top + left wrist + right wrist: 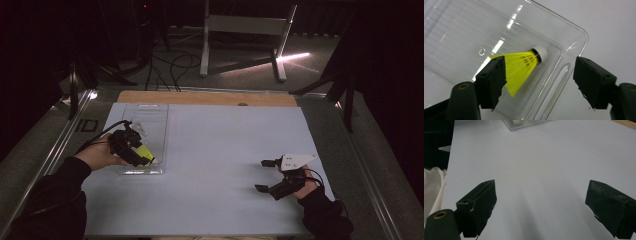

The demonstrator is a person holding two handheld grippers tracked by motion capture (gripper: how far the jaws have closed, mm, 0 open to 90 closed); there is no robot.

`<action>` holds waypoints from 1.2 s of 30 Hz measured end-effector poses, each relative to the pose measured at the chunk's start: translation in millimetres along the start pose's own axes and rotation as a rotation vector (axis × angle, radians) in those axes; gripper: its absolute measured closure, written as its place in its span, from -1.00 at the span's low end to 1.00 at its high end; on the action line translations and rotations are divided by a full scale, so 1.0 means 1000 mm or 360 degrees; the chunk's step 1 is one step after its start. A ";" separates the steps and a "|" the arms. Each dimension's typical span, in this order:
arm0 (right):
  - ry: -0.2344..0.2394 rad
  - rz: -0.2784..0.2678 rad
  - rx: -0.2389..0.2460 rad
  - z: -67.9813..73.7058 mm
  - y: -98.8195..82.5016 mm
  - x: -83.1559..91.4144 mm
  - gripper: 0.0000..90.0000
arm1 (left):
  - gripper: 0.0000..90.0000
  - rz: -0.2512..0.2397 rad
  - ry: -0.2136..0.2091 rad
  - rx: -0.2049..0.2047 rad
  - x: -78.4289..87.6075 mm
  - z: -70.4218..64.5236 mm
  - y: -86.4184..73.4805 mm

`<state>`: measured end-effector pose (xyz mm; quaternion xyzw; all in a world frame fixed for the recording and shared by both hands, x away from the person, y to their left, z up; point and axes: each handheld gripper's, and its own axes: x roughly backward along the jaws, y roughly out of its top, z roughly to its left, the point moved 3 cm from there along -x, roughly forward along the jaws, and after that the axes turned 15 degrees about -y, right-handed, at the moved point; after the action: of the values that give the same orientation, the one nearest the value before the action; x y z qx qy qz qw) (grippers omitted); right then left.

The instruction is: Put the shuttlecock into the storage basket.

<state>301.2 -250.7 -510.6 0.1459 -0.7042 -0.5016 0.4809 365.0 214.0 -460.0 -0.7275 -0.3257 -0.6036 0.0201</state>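
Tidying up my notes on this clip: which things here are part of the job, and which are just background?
In the job: shuttlecock, clear tray, left gripper open over the tray, right gripper open above the mat.

Background: metal frame, floor cables.
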 end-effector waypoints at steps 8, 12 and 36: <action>-0.0001 -0.0001 -0.0004 0.000 0.000 0.000 -0.78 | -0.76 -0.0057 0.0015 0.0028 0.001 -0.003 0.004; -0.0004 0.0000 -0.0001 0.000 -0.001 0.000 -0.78 | -0.84 -0.0144 -0.0008 0.0014 0.005 -0.006 0.009; -0.0037 0.0039 -0.0020 0.000 -0.010 0.001 -0.78 | -1.00 -0.0459 -0.0203 -0.0231 -0.021 -0.047 0.066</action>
<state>297.7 -255.7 -518.4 0.1284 -0.7083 -0.5018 0.4797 355.7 132.5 -441.6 -0.7095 -0.3829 -0.5748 -0.1401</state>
